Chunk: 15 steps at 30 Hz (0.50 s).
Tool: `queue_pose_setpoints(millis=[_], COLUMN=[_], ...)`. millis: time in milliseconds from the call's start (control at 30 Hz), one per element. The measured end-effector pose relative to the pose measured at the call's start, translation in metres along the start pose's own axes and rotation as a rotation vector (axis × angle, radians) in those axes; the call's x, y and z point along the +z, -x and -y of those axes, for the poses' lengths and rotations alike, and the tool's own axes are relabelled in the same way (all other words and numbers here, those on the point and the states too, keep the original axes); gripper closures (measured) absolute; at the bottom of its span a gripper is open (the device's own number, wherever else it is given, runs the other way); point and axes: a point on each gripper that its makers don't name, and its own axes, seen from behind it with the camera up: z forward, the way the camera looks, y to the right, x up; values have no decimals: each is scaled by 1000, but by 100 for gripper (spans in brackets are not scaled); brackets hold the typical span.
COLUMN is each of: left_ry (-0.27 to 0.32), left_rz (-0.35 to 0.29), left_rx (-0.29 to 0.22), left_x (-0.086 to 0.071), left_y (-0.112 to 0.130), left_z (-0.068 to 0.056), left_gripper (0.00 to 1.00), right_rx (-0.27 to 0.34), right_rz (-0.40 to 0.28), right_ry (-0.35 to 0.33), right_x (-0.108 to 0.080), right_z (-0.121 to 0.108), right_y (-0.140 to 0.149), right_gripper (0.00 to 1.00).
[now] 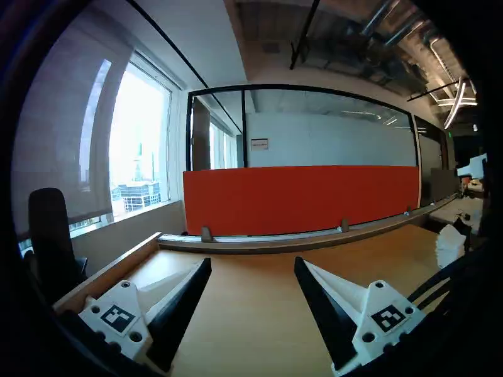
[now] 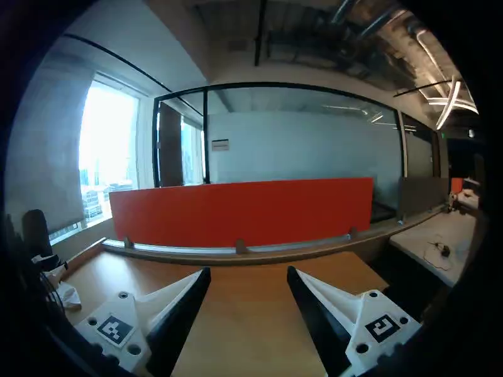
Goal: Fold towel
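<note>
Facing the wooden desk (image 1: 251,314) and orange screen (image 1: 302,198), we held the left gripper (image 1: 252,260) and right gripper (image 2: 248,269) with fingers apart, empty. A white bundle (image 1: 449,244) lay far right of the left one, and a white scrap (image 2: 66,294) far left of the right one. If either was the towel, we judged it lay between them, though we couldn't tell which gripper was nearer.

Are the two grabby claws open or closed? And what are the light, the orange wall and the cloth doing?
Left gripper with black fingers: open, holding nothing.
Right gripper with black fingers: open, holding nothing.
Long white ceiling light strip: on.
Flat orange divider panel: upright.
White cloth: bunched up, unfolded.
</note>
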Motion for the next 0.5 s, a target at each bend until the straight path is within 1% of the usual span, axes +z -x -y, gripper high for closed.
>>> queue_pose_setpoints(millis=[200, 500], left_ry=[-9, -25], left_rz=[-26, -40], left_rx=[2, -2], left_x=[-6, -12], left_y=[24, 60], left_z=[-1, 4], left_gripper=[2, 2], right_rx=[-2, -15], right_rz=[-6, -5], right_ry=[-7, -14], right_x=[1, 3], right_z=[4, 8], right_y=[18, 49], right_gripper=[6, 6])
